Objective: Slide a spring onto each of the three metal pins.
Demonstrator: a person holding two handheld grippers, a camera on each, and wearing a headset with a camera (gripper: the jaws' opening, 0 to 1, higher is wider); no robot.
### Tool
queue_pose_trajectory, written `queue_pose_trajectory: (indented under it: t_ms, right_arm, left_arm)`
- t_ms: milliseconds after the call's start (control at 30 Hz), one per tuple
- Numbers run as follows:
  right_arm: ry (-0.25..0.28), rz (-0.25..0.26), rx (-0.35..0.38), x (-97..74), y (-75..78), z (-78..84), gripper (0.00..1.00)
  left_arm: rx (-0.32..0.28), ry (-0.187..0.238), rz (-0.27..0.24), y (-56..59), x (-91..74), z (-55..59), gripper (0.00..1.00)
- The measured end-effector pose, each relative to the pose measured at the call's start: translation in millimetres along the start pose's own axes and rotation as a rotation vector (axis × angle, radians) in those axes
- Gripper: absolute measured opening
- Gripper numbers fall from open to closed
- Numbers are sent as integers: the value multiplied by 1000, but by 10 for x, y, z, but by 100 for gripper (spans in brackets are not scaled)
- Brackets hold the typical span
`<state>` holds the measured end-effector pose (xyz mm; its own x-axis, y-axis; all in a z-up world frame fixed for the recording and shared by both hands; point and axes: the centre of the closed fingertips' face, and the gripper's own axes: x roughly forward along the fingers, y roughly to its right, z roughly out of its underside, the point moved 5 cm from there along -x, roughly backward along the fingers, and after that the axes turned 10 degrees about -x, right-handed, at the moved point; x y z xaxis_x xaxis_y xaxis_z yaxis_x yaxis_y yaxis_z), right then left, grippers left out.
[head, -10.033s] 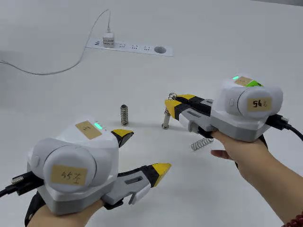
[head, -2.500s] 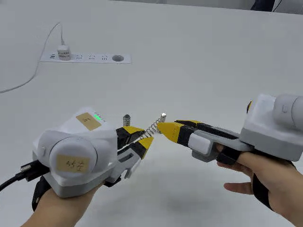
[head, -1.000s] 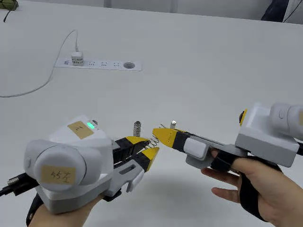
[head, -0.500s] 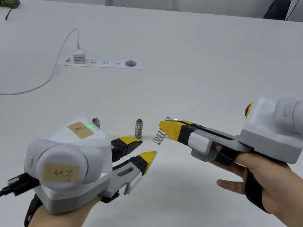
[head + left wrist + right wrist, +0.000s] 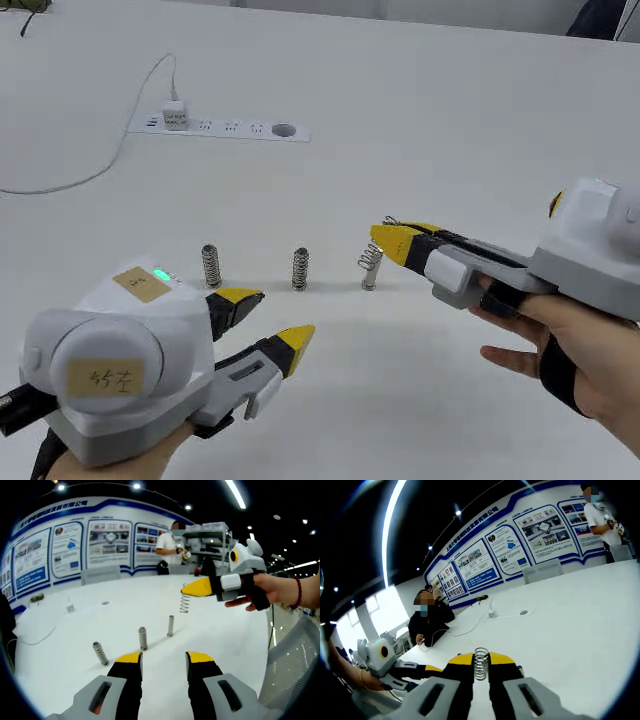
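Yellow-tipped, the right claw (image 5: 385, 236) squeezed a spring (image 5: 370, 257) close above the bare pin (image 5: 368, 284). The left claw (image 5: 278, 313) was wide and held nothing. The left pin (image 5: 211, 266) and middle pin (image 5: 300, 268) wore springs.

Tan paper label (image 5: 105, 378) on rear housing of left gripper (image 5: 280, 312), head view 7 o'clock: handwritten "55" plus one unclear character. Smaller tan label (image 5: 141, 284) atop same housing: scribble, illegible. Wall posters (image 5: 107, 537), left gripper view 11 o'clock, right gripper view 1 o'clock: blue headings, print too small to read.
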<state>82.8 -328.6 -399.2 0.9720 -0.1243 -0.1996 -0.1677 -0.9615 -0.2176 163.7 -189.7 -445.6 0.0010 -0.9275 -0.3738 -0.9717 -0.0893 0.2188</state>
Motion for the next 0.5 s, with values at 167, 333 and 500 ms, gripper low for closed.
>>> queue_pose_trajectory:
  t_ms: [167,333,500]
  right_arm:
    - [-4,23,-42,46,64,-34,11]
    - [-12,49,-89,80,122,-46,11]
    - [-40,63,-132,123,180,-17,11]
  left_arm:
    - [8,1,-26,-65,-37,-6,39]
    - [8,4,-39,-122,-66,-24,43]
    - [25,-1,-58,-176,-107,-30,47]
